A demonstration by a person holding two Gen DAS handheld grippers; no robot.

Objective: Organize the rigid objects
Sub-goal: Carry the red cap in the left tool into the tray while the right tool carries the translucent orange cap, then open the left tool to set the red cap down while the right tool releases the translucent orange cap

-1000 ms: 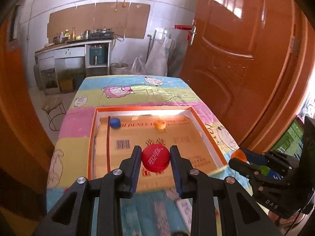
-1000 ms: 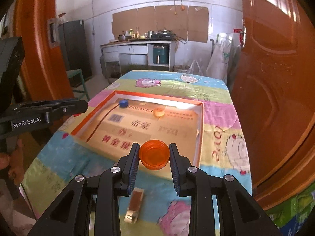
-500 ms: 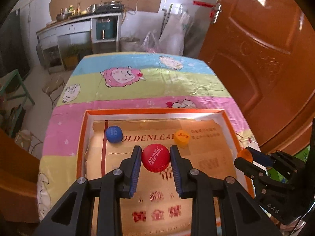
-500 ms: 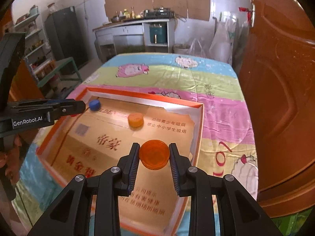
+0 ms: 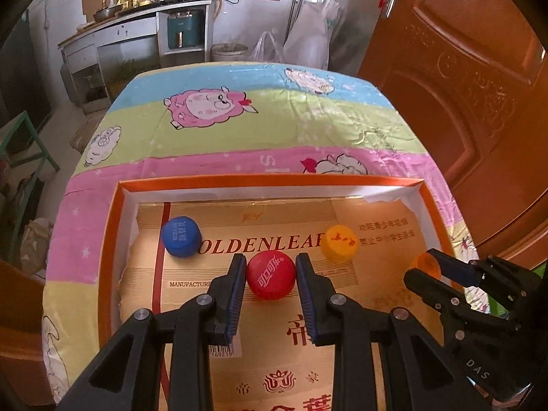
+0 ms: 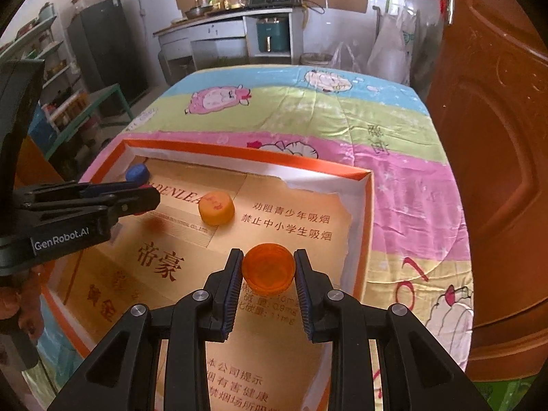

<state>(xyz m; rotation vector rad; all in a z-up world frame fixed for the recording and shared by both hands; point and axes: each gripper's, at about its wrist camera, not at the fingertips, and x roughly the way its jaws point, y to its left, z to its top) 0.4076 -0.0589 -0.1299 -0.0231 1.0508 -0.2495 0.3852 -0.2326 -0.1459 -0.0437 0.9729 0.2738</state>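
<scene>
Both grippers have been brought over the box (image 5: 102,257); the red cap (image 5: 270,275) is being clamped by the left gripper (image 5: 270,281), the orange cap (image 6: 269,269) by the right gripper (image 6: 269,274), its underside hidden.

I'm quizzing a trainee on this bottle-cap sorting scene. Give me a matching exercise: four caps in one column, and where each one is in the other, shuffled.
Things:
1. red cap
2. clear orange cap
3. blue cap
4. yellow-orange cap

Places:
A. lying in the box, near its far left corner
B. clamped in the right gripper
C. lying in the box, toward its far right
D. clamped in the left gripper

Pairs: 1-D, 2-B, 3-A, 4-C
</scene>
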